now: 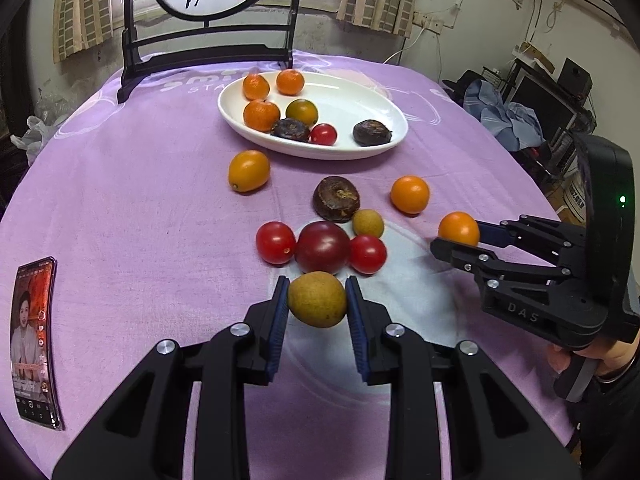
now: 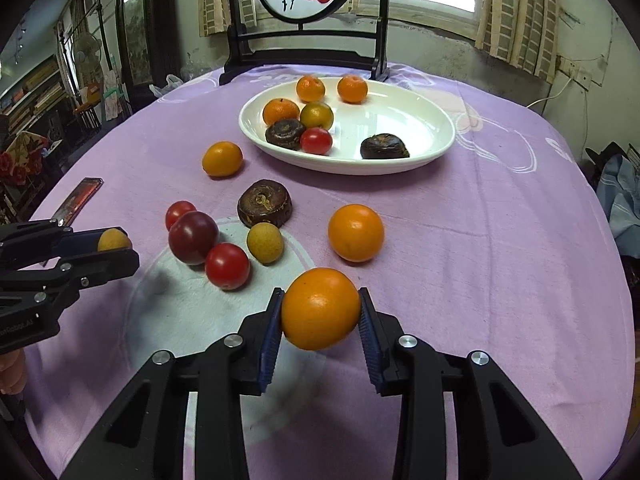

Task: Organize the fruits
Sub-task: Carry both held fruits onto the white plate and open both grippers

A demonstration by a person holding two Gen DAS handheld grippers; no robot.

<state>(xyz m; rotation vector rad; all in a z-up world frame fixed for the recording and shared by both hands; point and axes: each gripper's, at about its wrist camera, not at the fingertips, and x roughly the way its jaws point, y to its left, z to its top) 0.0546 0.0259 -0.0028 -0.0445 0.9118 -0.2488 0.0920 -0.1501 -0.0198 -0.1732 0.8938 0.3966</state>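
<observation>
The left tongs (image 1: pixel 317 300) are closed on a small yellow-brown fruit (image 1: pixel 317 299), with the blue pads (image 1: pixel 278 312) pressing its two sides at its widest girth. The right tongs (image 2: pixel 320 308) are clamped on an orange citrus fruit (image 2: pixel 320 308), likewise across the middle, and the fruit appears clear of the purple cloth (image 2: pixel 500 240) that covers the tabletop.

Handling, by judgement: both fruits look light and firm-skinned. The citrus is smooth and round, so it can roll out of a shallow pinch; hold it at the equator, as it is held now. The small brown fruit has a thin shell and needs only moderate pressure.

Seen from the left wrist view, loose fruit lies just beyond the left tongs at 12 o'clock: a dark red tomato (image 1: pixel 322 246), flanked by two bright cherry tomatoes (image 1: pixel 275 242) that touch it or nearly so. These are soft and would bruise or split under a hard grip.

Further out at 12 o'clock are a dark, wrinkled disc-shaped fruit (image 1: pixel 336 198), a second small yellow fruit (image 1: pixel 368 223) and two orange fruits (image 1: pixel 249 170).

The white oval dish (image 1: pixel 360 104) stands at the far side at 12 o'clock and already holds several fruits. It is the likely destination.

A phone (image 1: pixel 34 340) lies at 9 o'clock, well apart.
</observation>
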